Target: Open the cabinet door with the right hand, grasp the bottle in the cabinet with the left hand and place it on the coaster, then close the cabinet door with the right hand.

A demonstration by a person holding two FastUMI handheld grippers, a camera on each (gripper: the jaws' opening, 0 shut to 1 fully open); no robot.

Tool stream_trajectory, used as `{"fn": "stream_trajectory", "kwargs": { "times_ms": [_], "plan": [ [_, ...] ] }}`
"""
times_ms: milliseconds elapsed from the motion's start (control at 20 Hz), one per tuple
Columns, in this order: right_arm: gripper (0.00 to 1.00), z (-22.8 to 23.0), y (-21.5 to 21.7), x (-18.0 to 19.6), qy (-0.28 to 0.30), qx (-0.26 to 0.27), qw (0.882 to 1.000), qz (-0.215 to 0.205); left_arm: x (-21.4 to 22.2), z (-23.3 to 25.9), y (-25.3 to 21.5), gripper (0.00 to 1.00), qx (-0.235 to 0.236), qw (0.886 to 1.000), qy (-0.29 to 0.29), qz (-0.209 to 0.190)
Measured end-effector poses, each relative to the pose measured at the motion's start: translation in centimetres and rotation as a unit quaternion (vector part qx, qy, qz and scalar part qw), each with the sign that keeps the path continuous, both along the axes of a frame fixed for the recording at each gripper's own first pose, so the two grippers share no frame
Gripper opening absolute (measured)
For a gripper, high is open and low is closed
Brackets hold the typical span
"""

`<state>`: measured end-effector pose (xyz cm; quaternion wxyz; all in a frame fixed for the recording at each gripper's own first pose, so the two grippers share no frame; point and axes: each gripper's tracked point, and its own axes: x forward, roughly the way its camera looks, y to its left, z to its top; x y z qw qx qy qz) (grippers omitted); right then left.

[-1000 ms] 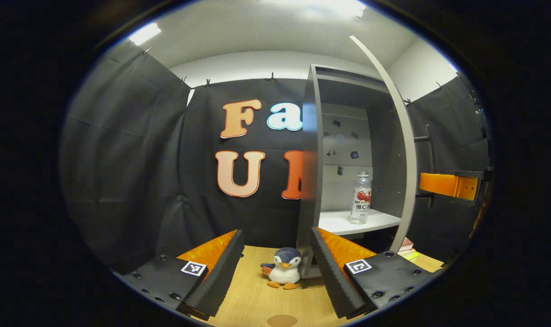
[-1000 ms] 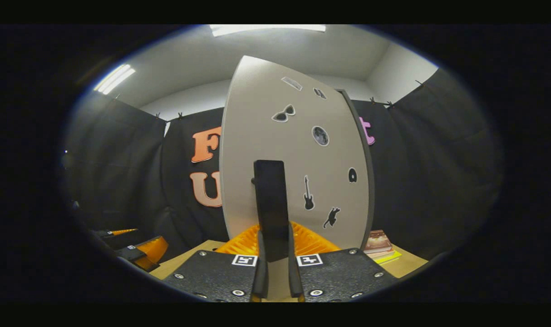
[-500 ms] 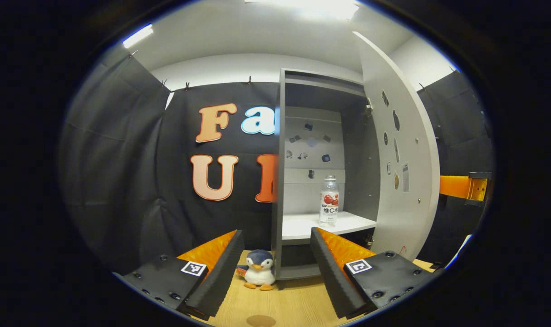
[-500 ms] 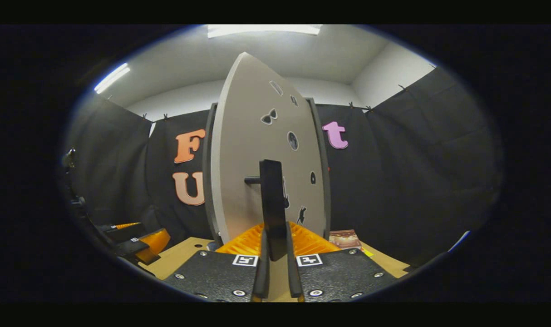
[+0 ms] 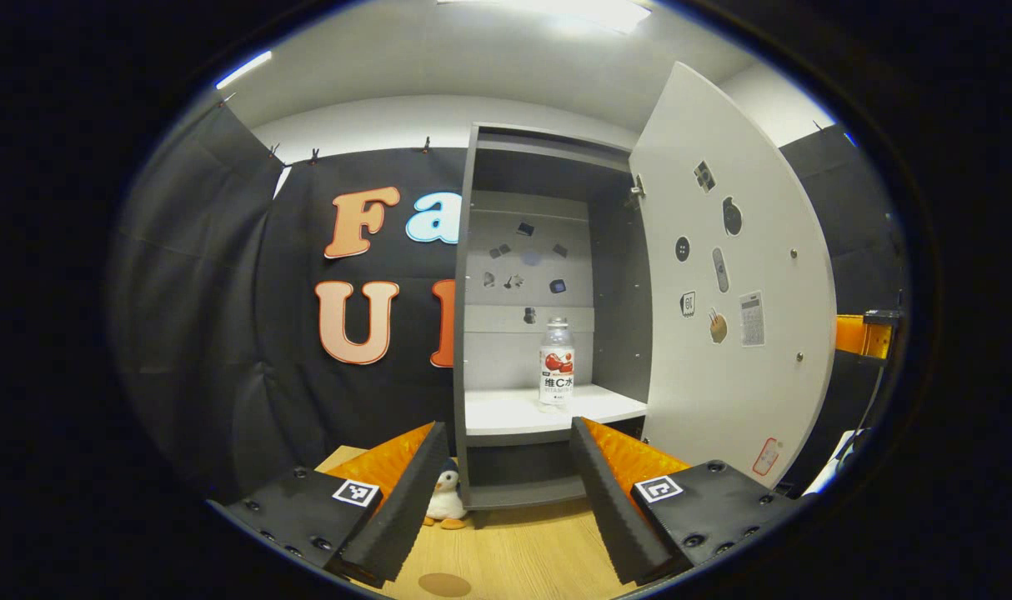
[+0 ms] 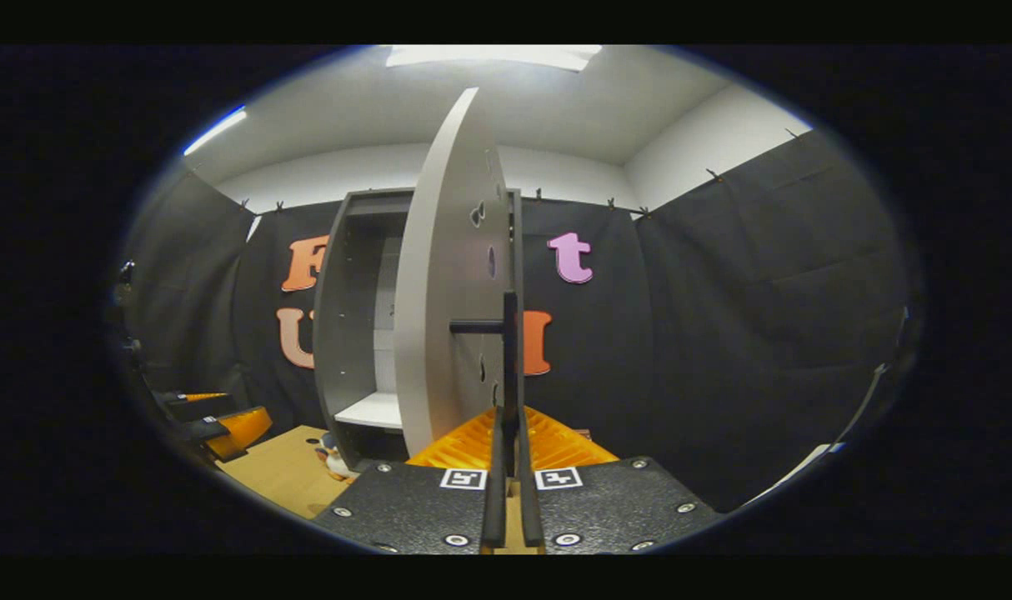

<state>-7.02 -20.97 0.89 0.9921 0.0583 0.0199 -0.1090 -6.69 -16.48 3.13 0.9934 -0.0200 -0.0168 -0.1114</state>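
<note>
A grey cabinet stands on the wooden table with its door swung wide to the right. Inside, a clear bottle with a red-and-white label stands upright on the white shelf. My left gripper is open, low in front of the cabinet and well short of the bottle. A brown round coaster lies on the table just below it. In the right gripper view, my right gripper is shut on the door's black handle, with the door seen nearly edge-on.
A small plush penguin sits on the table at the cabinet's lower left corner, partly behind my left finger. The left gripper appears at the far left of the right gripper view. Black cloth walls enclose the booth.
The door has swung further open, from nearly edge-on to wide, pulled by my right gripper. The cabinet and bottle have shifted left in the left gripper view. The left gripper stays open.
</note>
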Motion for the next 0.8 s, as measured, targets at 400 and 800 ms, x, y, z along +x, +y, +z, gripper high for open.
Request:
{"fn": "stream_trajectory", "kwargs": {
  "times_ms": [400, 800],
  "plan": [
    [0.00, -0.8, -5.8, -1.1, -0.008, 0.027, 1.000, 0.014, -0.8, -0.8, -1.8, 0.95, -0.004, 1.000, 0.020, 0.009],
    [0.05, -1.2, -7.1, -3.7, 0.004, 0.037, 0.999, -0.010, -0.8, -0.6, -3.2, 0.95, 0.001, 1.000, 0.025, 0.014]
  ]
}}
